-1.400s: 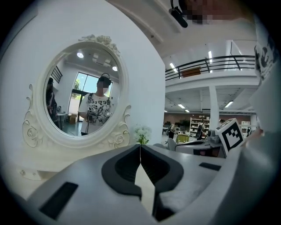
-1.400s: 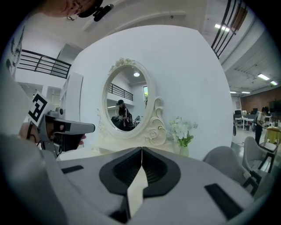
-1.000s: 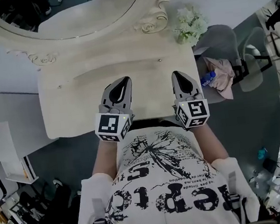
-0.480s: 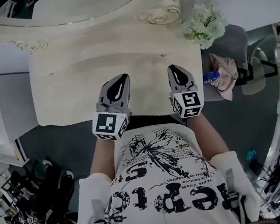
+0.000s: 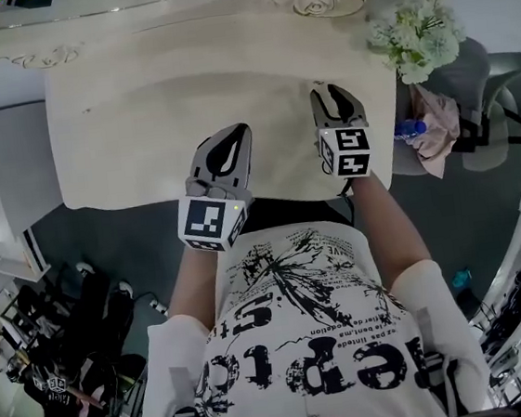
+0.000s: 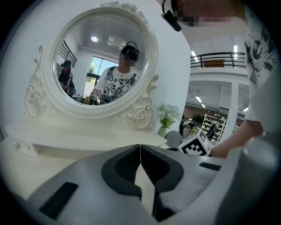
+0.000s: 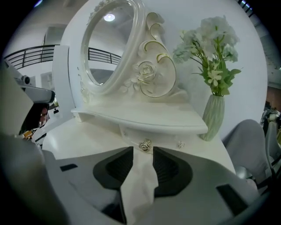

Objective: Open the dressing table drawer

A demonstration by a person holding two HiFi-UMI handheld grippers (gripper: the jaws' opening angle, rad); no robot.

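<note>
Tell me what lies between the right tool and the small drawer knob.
Nothing: only bare white tabletop, in the right gripper view. The right tool, its jaws opening and empty, points straight at the knob.

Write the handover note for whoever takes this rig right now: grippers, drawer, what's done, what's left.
Left gripper: jaws together, empty, low over the dressing table top.
Right gripper: jaws opening, nothing between them; the drawer knob sits just beyond the tips, lined up with the gap.
Drawer: the small one under the shelf, looks shut.
Done: approach to the knob only.
Left: move the right jaws onto the knob, close on it, pull the drawer out.
</note>
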